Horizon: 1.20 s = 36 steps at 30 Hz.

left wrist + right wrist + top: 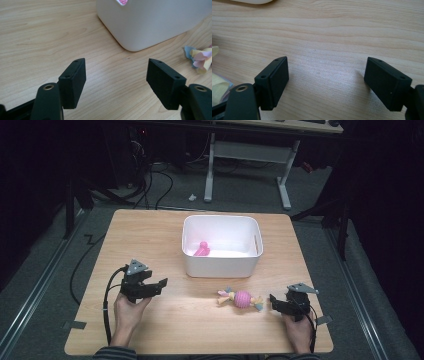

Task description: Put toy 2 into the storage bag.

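Observation:
A white plastic bin [220,265] stands in the middle of the wooden table, and a small pink object [202,249] lies inside it at the left. In front of the bin lies a pink ball toy [241,298] with pastel tassels at both ends. My left gripper [159,284] is low over the table, left of the toy and open; bare wood shows between its jaws [116,68], with the bin's corner [155,22] and a tassel [200,58] ahead. My right gripper [274,301] sits just right of the toy, open over bare wood [327,67], with a yellow tassel [217,87] at its left.
The table's front edge [200,351] runs just behind both hands. Beyond the table's far edge stand the white legs of a desk [285,185], and cables [160,180] lie on the dark floor. Bare wood stretches left of the bin.

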Each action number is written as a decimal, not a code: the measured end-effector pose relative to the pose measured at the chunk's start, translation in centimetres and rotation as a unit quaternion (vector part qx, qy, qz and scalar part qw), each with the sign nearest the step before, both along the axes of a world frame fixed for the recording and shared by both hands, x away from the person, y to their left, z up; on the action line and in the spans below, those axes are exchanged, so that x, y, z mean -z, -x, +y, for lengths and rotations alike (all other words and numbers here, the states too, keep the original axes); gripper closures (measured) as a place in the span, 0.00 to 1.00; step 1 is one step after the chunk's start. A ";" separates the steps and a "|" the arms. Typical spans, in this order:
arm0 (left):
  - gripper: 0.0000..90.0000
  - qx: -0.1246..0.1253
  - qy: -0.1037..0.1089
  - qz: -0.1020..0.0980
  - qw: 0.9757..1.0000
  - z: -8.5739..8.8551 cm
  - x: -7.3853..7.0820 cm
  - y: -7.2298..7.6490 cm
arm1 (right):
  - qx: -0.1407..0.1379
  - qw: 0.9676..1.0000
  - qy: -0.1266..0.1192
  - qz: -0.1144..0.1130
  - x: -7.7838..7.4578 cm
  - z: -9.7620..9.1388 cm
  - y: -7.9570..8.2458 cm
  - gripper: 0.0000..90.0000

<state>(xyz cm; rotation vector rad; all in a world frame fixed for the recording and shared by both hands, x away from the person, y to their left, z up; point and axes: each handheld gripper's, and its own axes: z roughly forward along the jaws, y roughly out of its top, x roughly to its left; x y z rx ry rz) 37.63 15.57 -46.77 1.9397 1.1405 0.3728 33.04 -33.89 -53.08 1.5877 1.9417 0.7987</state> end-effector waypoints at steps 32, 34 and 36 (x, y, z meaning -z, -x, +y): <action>0.35 -0.036 -0.023 0.031 0.999 -0.3 5.2 -0.1 | 0.000 1.000 0.000 0.000 0.0 0.0 0.0 0.22; 0.35 -0.041 -0.031 0.026 0.998 -0.4 5.5 -0.2 | 0.000 1.000 0.000 0.000 0.0 0.0 0.0 0.22; 0.35 -0.046 -0.039 0.017 0.998 -0.5 5.7 -0.2 | 0.000 1.000 0.000 0.000 0.0 0.0 0.0 0.22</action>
